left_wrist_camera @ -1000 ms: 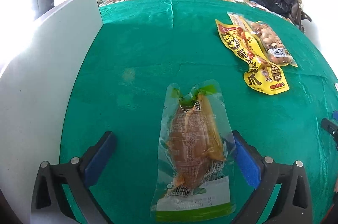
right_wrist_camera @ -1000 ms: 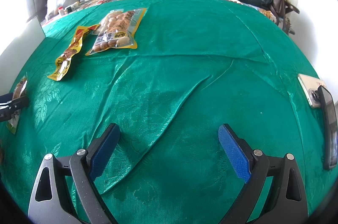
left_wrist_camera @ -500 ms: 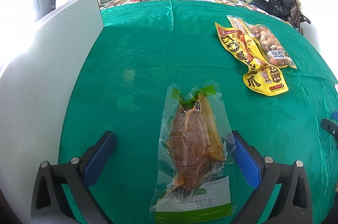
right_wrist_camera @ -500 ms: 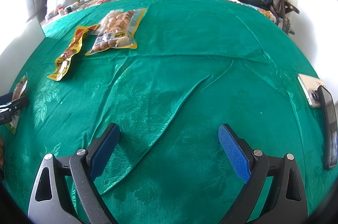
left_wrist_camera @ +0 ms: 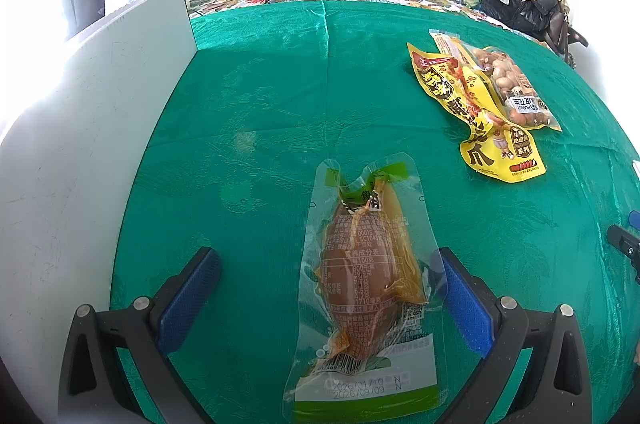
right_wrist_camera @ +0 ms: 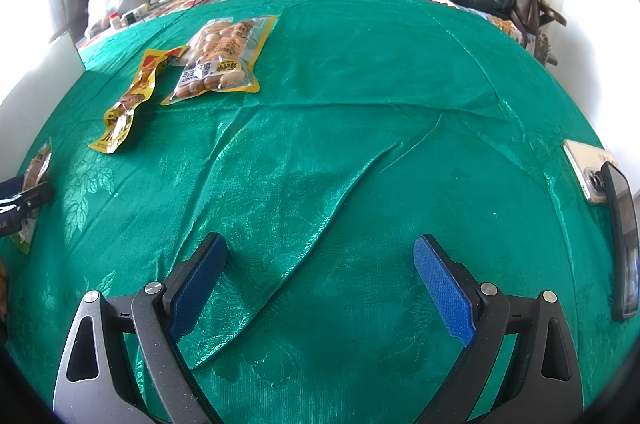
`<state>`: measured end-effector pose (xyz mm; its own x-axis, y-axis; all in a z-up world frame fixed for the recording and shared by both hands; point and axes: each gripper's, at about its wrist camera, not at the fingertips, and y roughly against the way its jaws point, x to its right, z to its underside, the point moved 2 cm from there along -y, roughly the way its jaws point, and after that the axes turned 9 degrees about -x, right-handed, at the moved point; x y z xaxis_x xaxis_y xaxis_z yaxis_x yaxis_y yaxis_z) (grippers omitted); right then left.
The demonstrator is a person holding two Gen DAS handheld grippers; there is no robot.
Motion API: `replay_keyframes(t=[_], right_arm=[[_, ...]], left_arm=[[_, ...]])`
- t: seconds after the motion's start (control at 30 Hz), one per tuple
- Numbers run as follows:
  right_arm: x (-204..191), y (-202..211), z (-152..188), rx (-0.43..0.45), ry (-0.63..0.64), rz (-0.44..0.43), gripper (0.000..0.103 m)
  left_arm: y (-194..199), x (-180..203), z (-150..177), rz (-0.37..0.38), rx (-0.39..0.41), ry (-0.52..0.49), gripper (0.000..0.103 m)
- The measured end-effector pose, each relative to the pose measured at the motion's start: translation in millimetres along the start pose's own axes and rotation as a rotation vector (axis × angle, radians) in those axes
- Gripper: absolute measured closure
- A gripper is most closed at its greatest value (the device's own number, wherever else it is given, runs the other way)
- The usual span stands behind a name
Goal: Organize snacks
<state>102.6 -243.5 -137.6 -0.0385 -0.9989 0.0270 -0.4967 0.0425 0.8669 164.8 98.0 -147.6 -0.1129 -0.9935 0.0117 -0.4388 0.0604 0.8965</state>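
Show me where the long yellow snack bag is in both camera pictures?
Left wrist view: the yellow snack bag lies upper right on the green cloth, partly over the peanut pack.
Right wrist view: the same bag lies upper left, stretched toward the camera, just left of the peanut pack.
Shared landmark: the peanut pack next to it.

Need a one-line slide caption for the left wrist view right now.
Open left gripper straddles a vacuum-packed snack on the green cloth; two yellow packs lie beyond.
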Motion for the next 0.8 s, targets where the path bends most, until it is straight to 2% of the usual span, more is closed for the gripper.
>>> replay_keyframes(t=[0.43, 0.57, 0.67, 0.8], right_arm=[[0, 0, -1, -0.002, 0.007, -0.011, 0.006], [3, 3, -5, -0.034, -0.003, -0.015, 0.009], [3, 12, -28, 0.012, -0.058, -0.084, 0.009], [-19, 3, -92, -0.004, -0.031, -0.185, 0.009]], left_arm=[[0, 0, 0, 0.001, 0.0, 0.0, 0.0], [0, -1, 0, 0.001, 0.0, 0.001, 0.0], [0, -1, 0, 0.001, 0.0, 0.001, 0.0], [0, -1, 0, 0.001, 0.0, 0.001, 0.0]])
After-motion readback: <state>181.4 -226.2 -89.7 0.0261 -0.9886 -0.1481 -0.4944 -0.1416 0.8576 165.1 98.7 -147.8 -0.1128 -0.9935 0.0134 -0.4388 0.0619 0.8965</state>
